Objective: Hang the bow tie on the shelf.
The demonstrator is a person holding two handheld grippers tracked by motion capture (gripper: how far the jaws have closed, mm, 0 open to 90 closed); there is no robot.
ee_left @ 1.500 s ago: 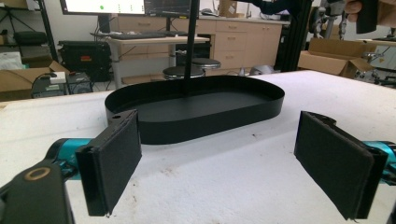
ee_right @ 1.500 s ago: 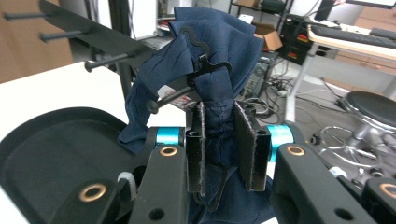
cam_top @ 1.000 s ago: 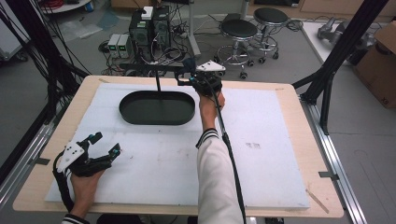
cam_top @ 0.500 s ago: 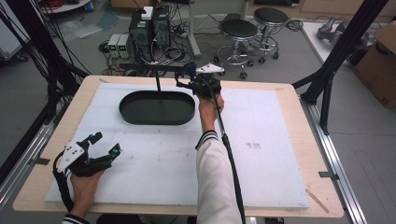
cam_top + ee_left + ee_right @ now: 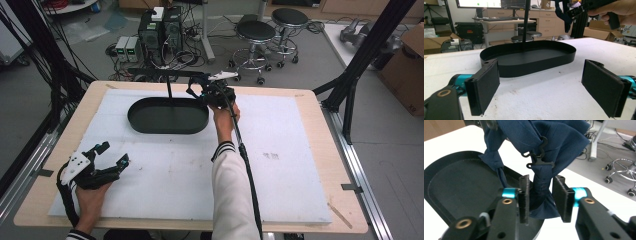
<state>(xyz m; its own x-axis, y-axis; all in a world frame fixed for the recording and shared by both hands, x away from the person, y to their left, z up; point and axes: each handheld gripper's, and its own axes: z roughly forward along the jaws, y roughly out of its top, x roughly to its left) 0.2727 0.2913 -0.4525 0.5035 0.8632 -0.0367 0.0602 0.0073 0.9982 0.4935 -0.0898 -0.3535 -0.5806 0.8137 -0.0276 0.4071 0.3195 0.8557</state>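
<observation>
1. At the left, our left tool (image 5: 107, 161) rested low on the white counter (image 5: 300, 150), near its front edge, jaws spread wide and empty. In the left gripper view its two black pads (image 5: 485, 87) framed bare counter with the tray ahead, so we judged it was parked and waiting rather than working.

2. Further along, the black oval tray (image 5: 167, 116) sat toward the far side of the counter, and a thin black post (image 5: 169, 90) rose from its far part (we took it for a hanging stand, with a bar across the top). Nothing lay on the tray floor that we could see.

3. To the right of the post, our right tool (image 5: 197, 92) was held up at the tray's right end, arm stretched forward. In the right gripper view a dark blue cloth (image 5: 544, 150) hung down with a small black clip (image 5: 537, 157) on it, and a lower fold of the cloth passed between the jaws. The jaws stood partly open, pads close to the cloth but not visibly pressing it; whether they touched it we could not tell. We judged the tool was held high because the cloth hung from the stand above the tray.

4. Beyond the counter stood computer boxes (image 5: 160, 27) and two stools (image 5: 272, 30), well clear. The post and the right tool's trailing cable (image 5: 247, 165) seemed the likeliest things to snag.
</observation>
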